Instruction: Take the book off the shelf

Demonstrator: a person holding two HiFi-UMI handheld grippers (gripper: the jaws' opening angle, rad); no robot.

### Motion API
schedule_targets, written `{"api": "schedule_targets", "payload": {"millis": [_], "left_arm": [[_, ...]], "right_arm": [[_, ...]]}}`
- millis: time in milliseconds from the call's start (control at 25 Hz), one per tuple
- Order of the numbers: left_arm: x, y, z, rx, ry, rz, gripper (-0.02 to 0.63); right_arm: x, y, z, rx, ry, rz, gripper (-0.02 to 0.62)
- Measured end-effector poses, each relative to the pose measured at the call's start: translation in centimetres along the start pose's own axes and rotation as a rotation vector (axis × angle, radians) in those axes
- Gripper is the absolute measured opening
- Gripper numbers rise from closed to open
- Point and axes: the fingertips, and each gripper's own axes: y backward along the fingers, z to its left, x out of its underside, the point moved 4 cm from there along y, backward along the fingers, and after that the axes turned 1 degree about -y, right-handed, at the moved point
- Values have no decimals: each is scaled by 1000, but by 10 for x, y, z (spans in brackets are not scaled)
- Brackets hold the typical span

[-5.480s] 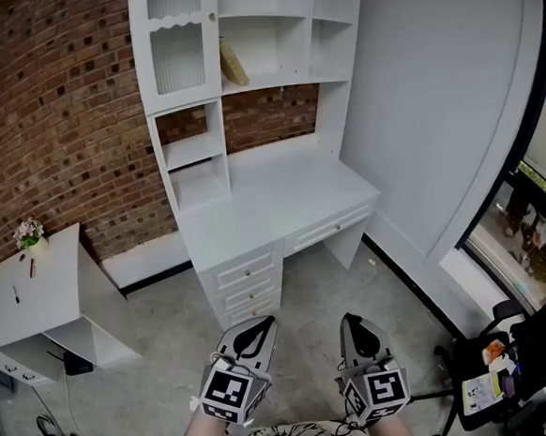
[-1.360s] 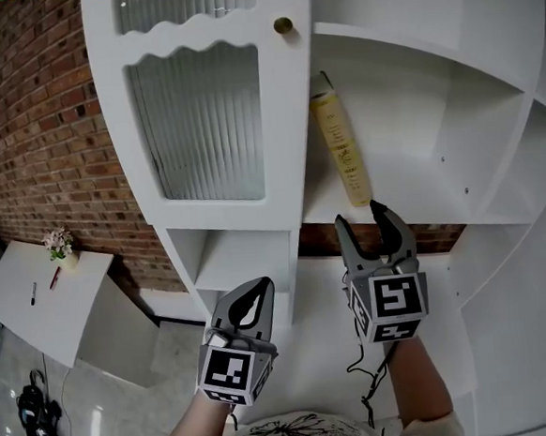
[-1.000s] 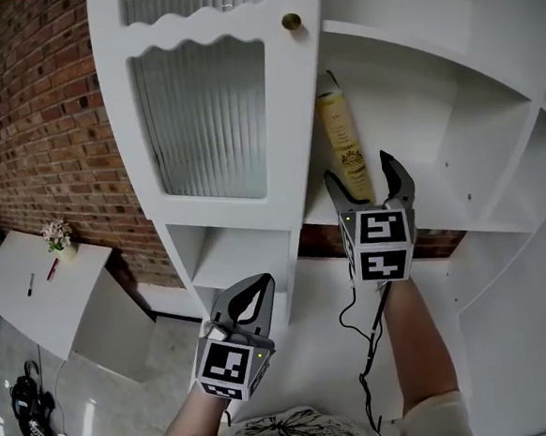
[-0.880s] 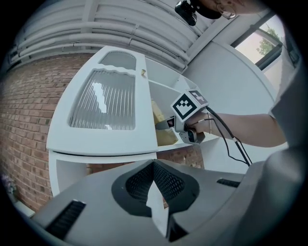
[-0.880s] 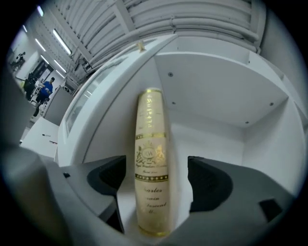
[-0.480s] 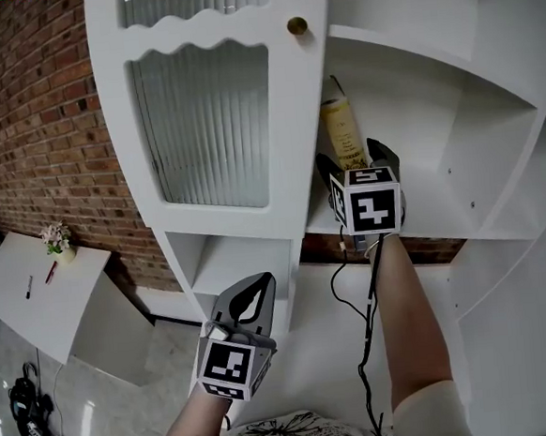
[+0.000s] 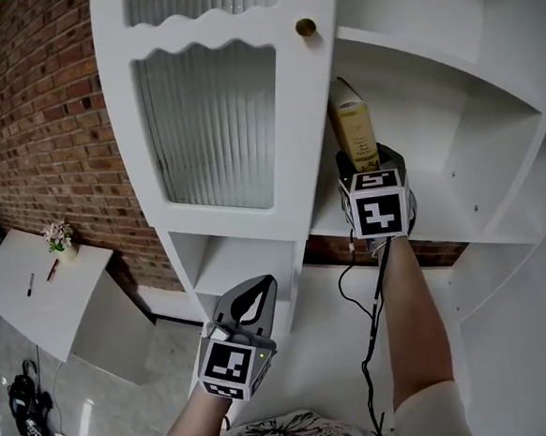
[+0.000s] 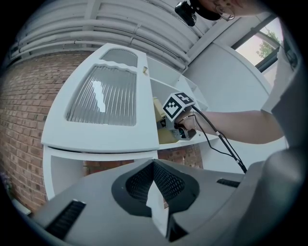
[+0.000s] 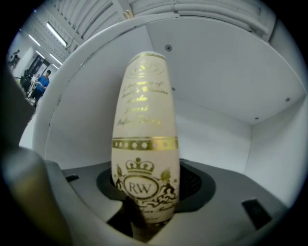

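Observation:
A cream book (image 7: 352, 126) with gold print stands leaning in the open shelf (image 7: 433, 223), just right of the glass door. My right gripper (image 7: 370, 154) reaches level into the shelf. Its jaws have just been closing and now press on the lower spine of the book (image 9: 144, 144), which fills the gap in my right gripper (image 9: 147, 188). My left gripper (image 7: 252, 299) hangs low in front of the desk, shut and empty. The left gripper view shows that left gripper (image 8: 155, 192) with its jaws together, and far off the book (image 8: 159, 109) beside the right hand.
A ribbed-glass cabinet door (image 7: 209, 123) with a brass knob (image 7: 306, 27) sits left of the book. Shelf dividers (image 7: 489, 148) stand to the right. A brick wall (image 7: 41, 137) and a small white table (image 7: 35, 297) with a flower pot (image 7: 58, 240) are at left.
The right gripper has gone forward into the shelf and its wide jaws have narrowed onto the book's spine. The left gripper has stayed where it was.

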Motion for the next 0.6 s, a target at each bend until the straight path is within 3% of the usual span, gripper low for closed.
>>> {"api": "schedule_targets", "payload": {"millis": [600], "left_arm": [[0,21,-22,15,20,-7,12]], "right_arm": [[0,67,-11,-7,-42,-103,230]]}}
